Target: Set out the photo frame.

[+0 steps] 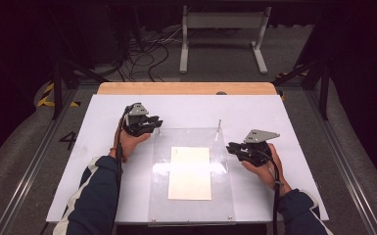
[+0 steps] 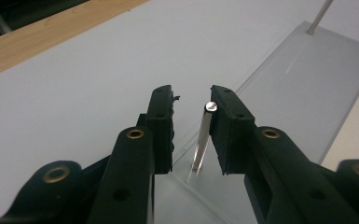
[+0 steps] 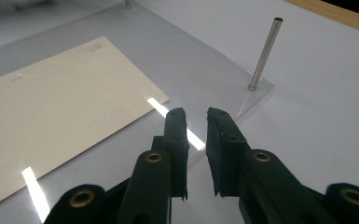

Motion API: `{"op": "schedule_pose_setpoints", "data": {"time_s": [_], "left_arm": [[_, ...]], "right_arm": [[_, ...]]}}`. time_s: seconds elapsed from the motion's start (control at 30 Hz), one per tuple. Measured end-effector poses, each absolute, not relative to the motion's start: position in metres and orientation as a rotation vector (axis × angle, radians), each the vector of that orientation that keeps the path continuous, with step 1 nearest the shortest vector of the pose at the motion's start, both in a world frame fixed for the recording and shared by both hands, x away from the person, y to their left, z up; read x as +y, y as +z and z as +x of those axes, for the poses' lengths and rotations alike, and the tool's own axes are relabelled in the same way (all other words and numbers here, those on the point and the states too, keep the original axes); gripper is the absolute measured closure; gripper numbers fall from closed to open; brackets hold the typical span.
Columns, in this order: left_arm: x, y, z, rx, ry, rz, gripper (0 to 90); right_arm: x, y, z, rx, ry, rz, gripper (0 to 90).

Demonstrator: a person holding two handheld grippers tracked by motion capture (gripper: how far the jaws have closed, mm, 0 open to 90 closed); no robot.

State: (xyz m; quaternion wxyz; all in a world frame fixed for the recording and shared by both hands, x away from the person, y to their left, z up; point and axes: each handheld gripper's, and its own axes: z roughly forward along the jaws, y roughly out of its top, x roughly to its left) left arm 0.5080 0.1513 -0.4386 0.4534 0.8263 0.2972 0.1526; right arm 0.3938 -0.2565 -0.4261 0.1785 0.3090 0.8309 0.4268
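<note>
A: Where does the clear acrylic plate (image 1: pixel 191 196) lie?

B: Flat on the white table (image 1: pixel 103 161), at the middle of the near edge in the high view. A cream envelope (image 1: pixel 190 172) lies on it, with a bright glare band across its upper part.

A: And the pins?

B: Two thin metal pins stand upright at the plate's far corners: the left pin (image 2: pixel 201 140) at about eleven o'clock from the envelope, the right pin (image 1: pixel 219 129) at about one o'clock.

A: What is the left gripper (image 1: pixel 149 122) doing?

B: Its jaws are parted and sit on both sides of the left pin. In the left gripper view the pin stands just beside one pad, with a clear gap to the other; I cannot tell whether it touches.

A: The right gripper (image 1: pixel 232 147)?

B: At three o'clock from the envelope, over the plate's right edge. Its jaws stand slightly apart with nothing between them, the right pin well beyond its tips.
</note>
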Motion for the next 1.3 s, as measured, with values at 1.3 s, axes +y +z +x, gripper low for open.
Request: {"op": "schedule_pose_setpoints", "data": {"time_s": [1.3], "left_arm": [[0.156, -0.447, 0.520, 0.556, 0.288, 2.030, 82.9]], "right_arm": [[-0.261, -0.438, 0.344, 2.470, 1.234, 0.833, 69.2]]}}
